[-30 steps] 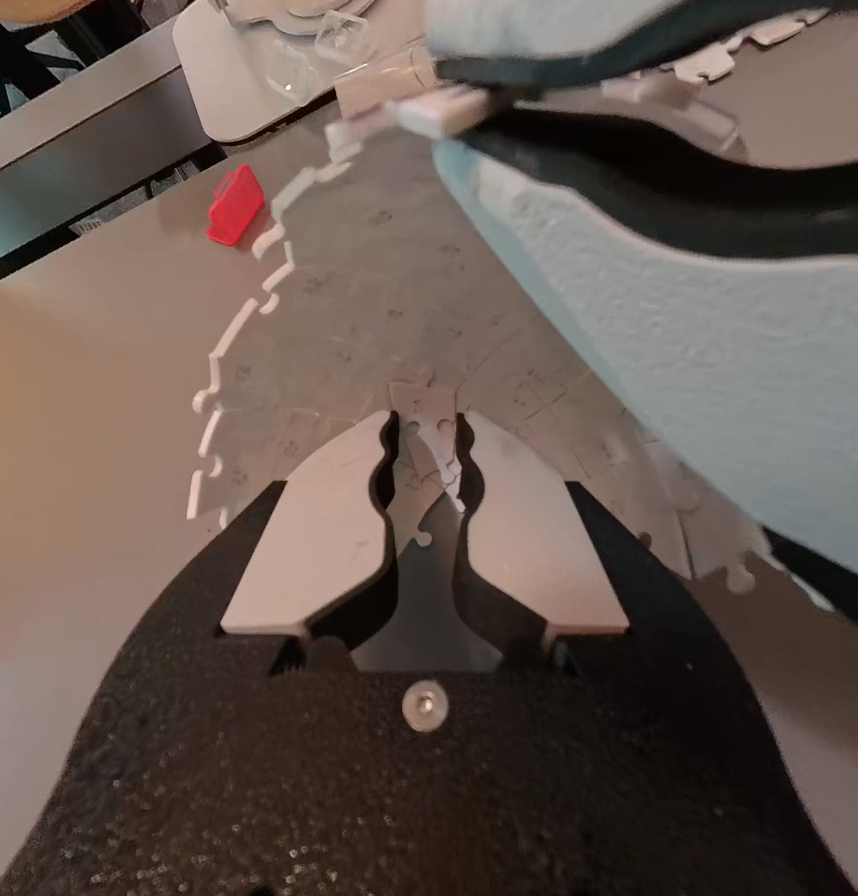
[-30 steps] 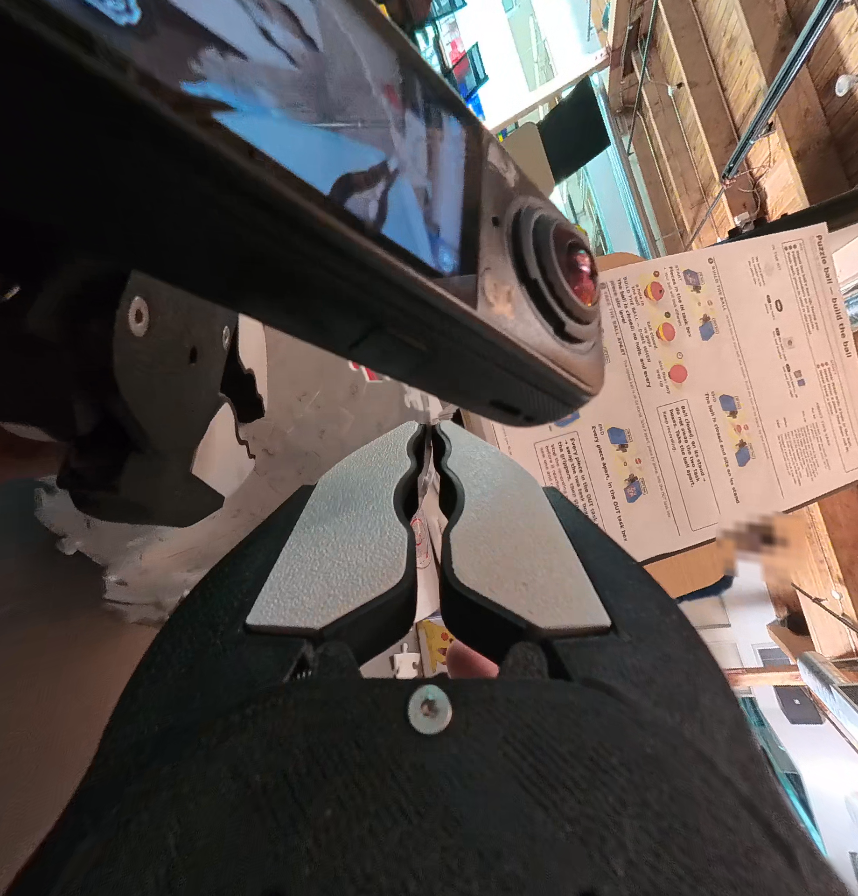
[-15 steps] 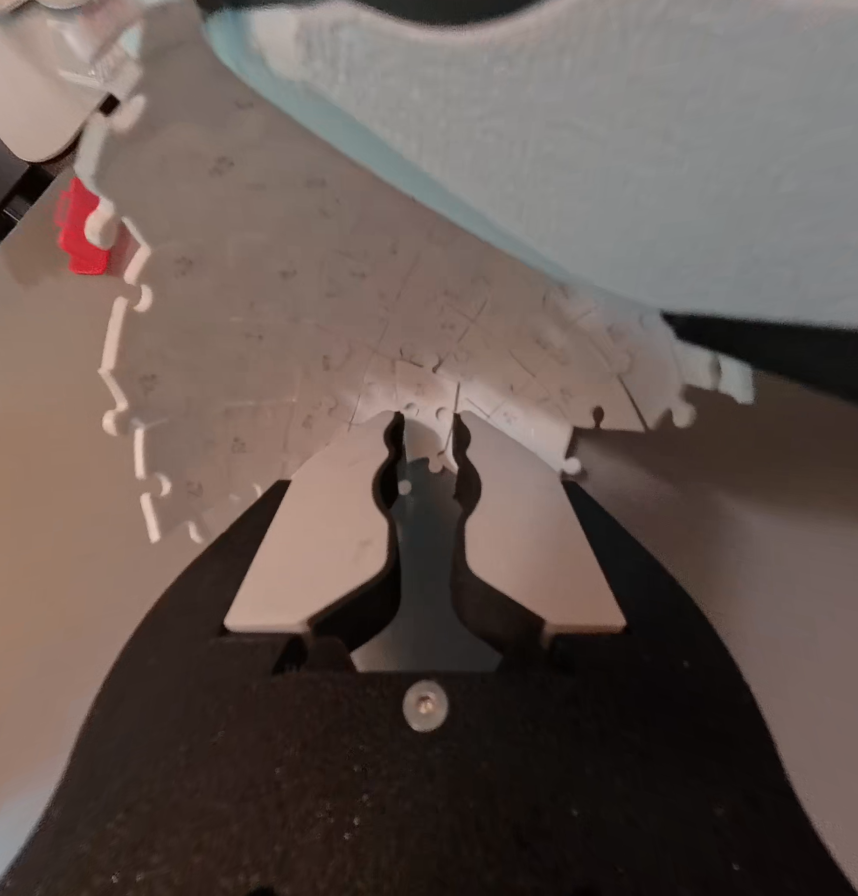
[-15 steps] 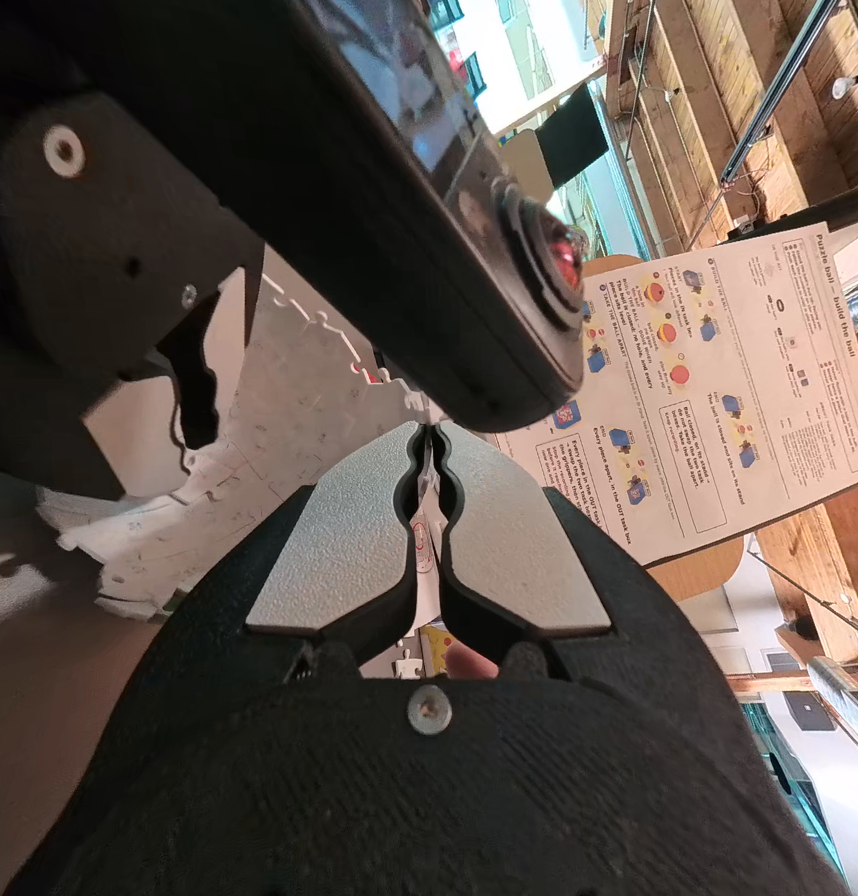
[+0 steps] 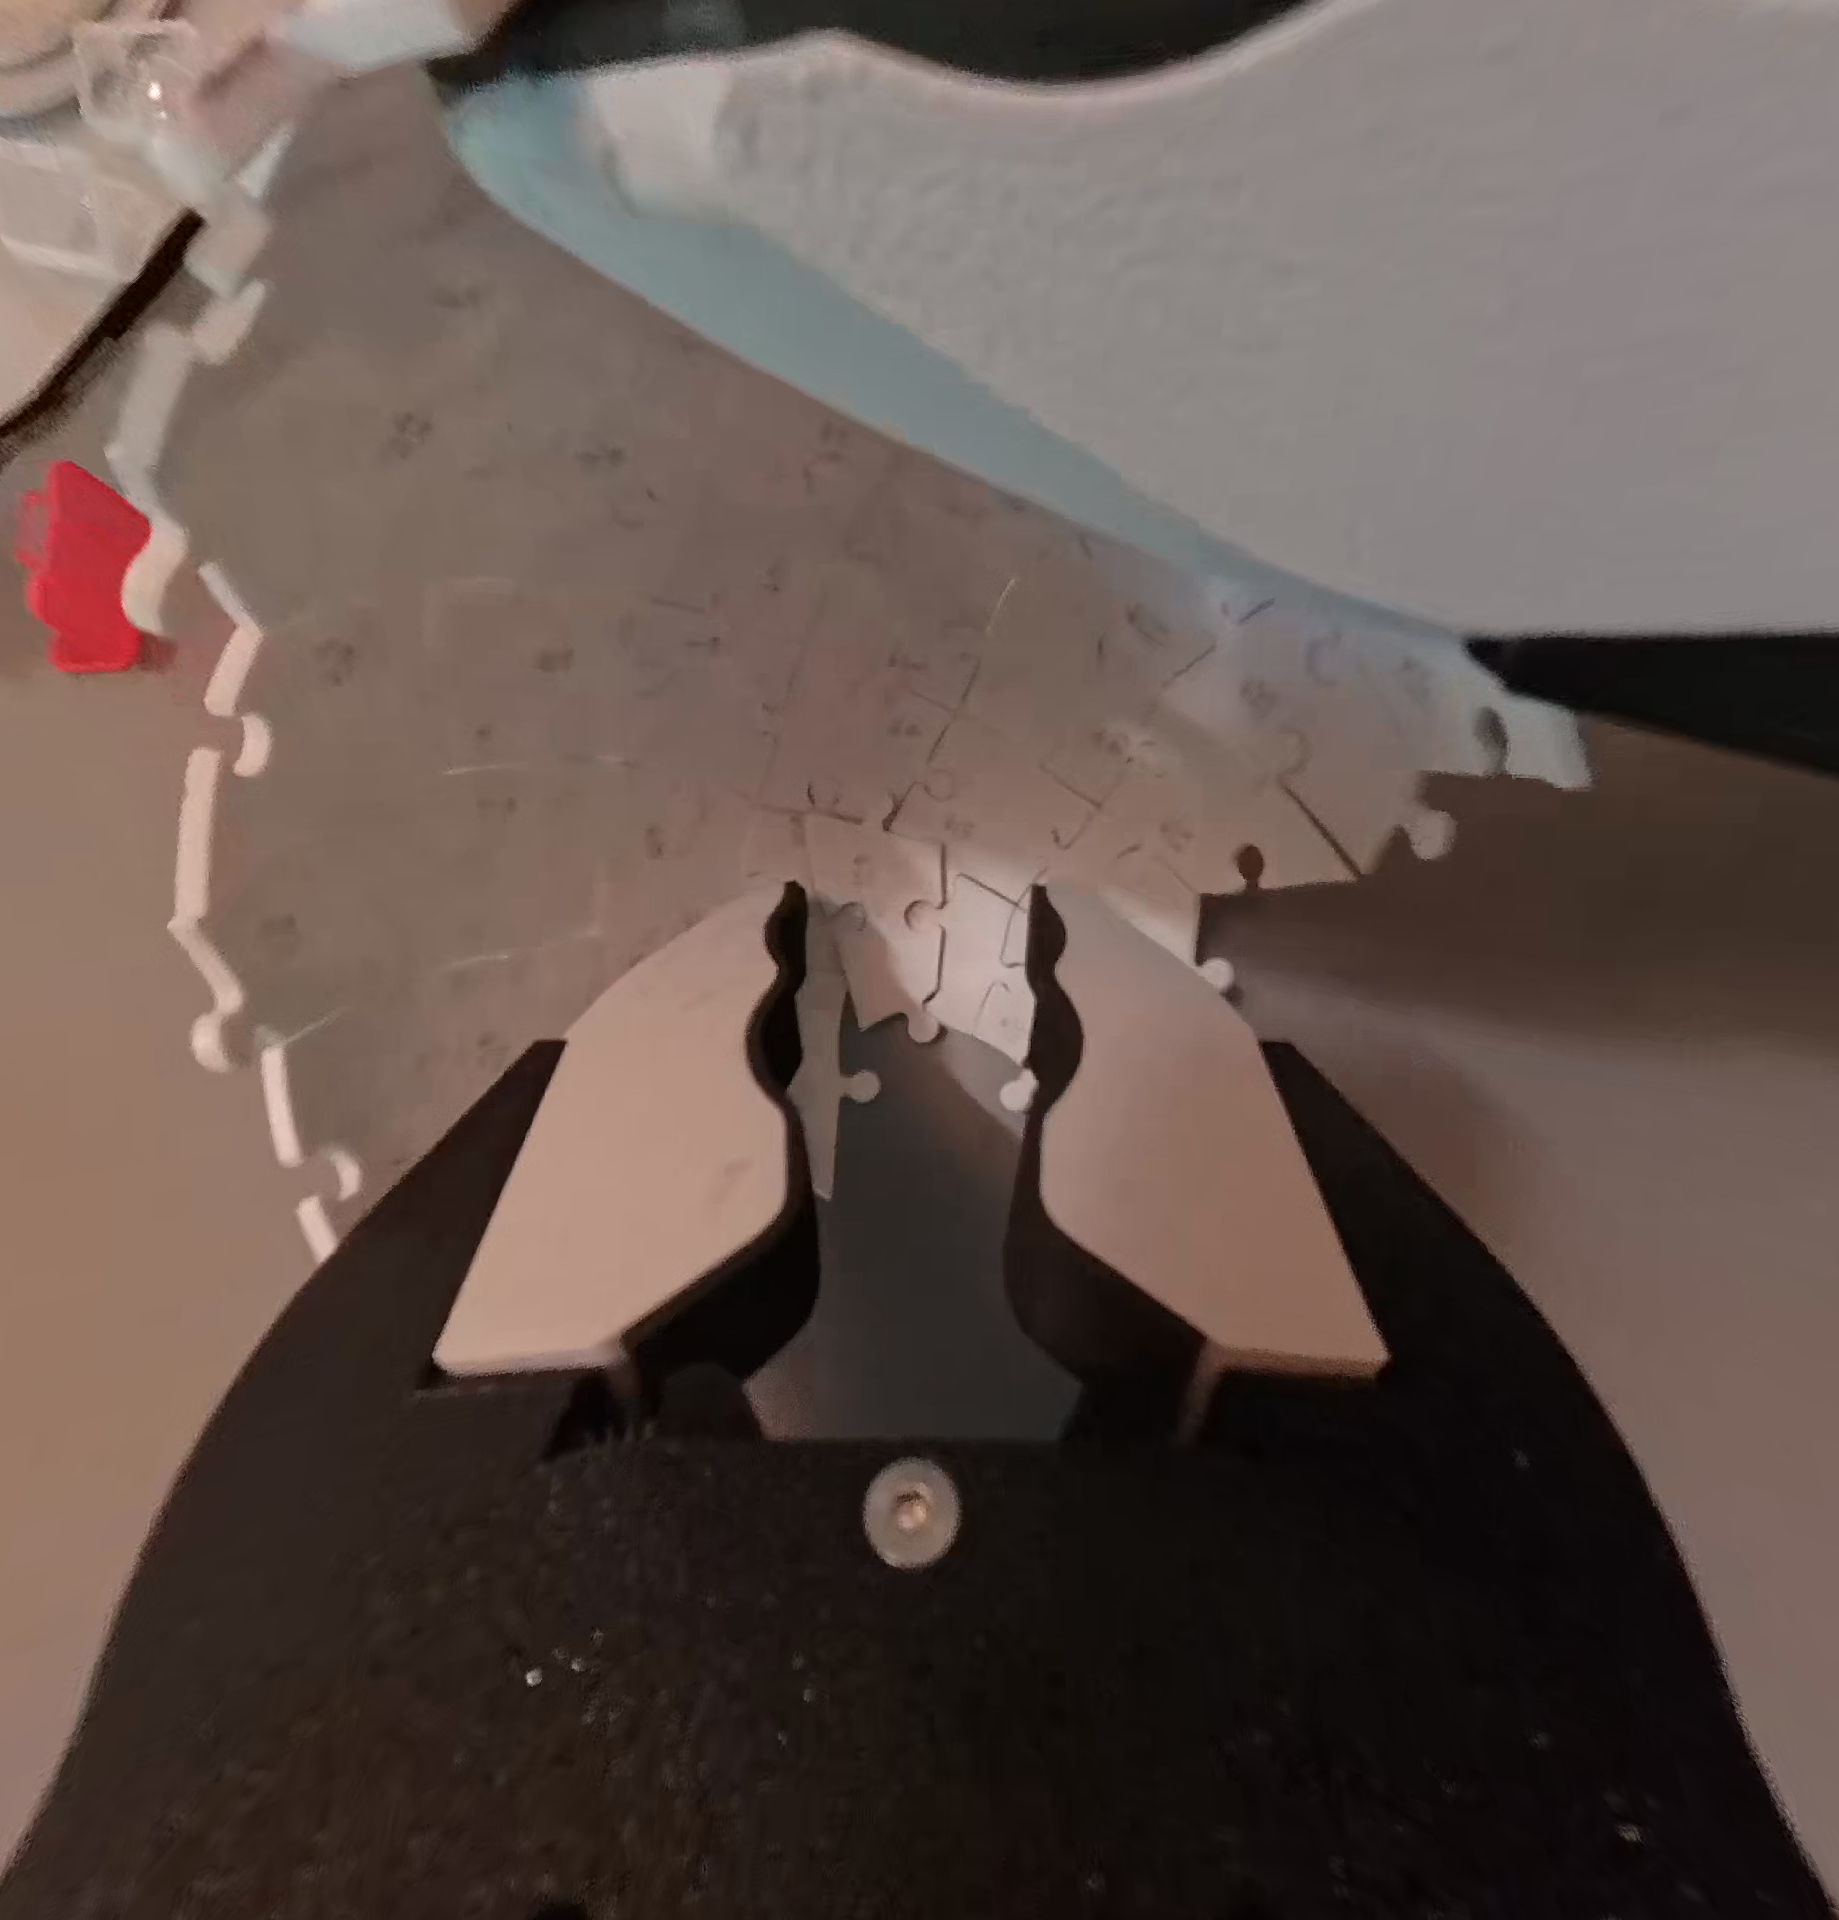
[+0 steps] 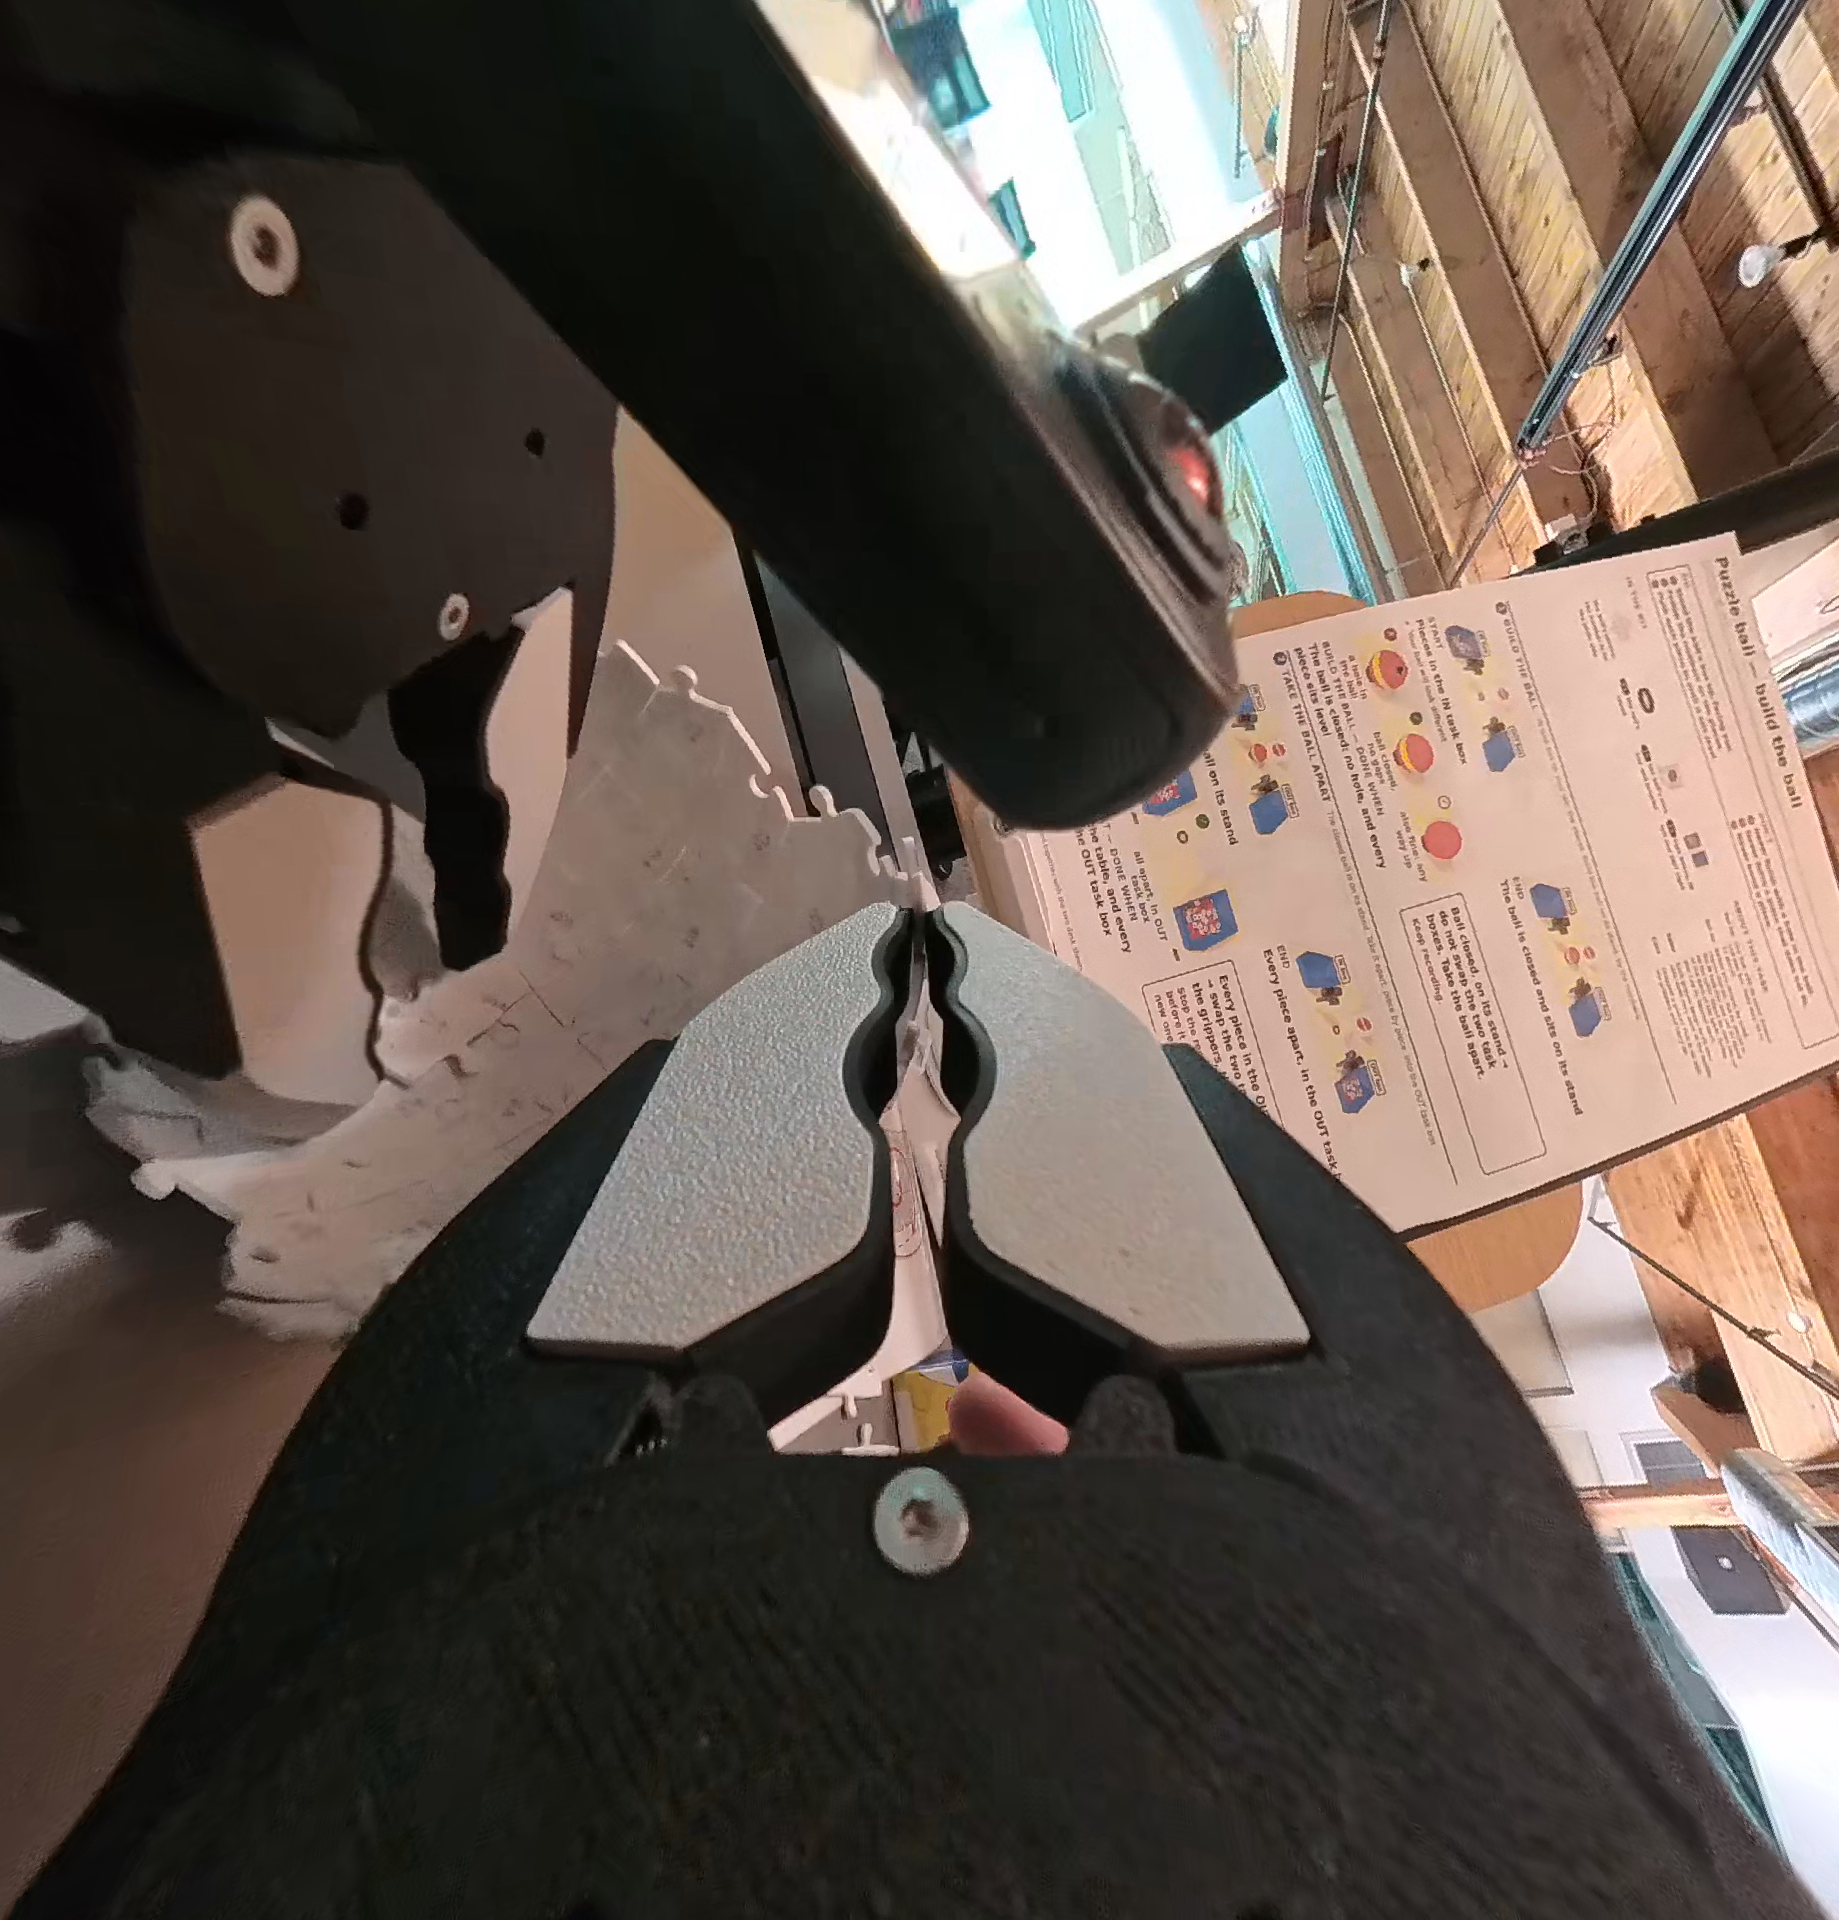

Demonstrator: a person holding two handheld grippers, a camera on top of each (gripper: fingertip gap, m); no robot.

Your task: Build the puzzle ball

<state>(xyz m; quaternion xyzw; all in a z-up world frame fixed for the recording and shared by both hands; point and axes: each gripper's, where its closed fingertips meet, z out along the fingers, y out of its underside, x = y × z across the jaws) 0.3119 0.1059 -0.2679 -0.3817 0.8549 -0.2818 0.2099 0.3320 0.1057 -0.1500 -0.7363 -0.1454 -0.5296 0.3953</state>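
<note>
White, matte and faintly pencil-marked, the curved shell of interlocked puzzle pieces (image 5: 603, 665) filled the left wrist view, its knobbed edge standing off the tan surface (image 5: 73, 1039). Compared with a second before, the left gripper (image 5: 915, 997) had spread its jaws: they had been nearly together on the shell's lower rim and now stood clearly apart, the rim lying loosely between them, so the hold looked released. The shell had also swung leftwards, partly covering the small red plastic block (image 5: 79, 566). The pale textured finger of the right gripper (image 5: 1310, 312) loomed across the top.

In the right wrist view, the right gripper (image 6: 920, 925) stayed clenched on the thin upper edge of the white shell (image 6: 645, 935), as it had throughout. The left gripper's black body (image 6: 302, 540) had risen higher in frame. A printed paper instruction sheet (image 6: 1466, 883) hung behind, before rough timber.

The shell's weight probably rested on the right gripper alone, suggesting a regrip by the left was coming.
</note>
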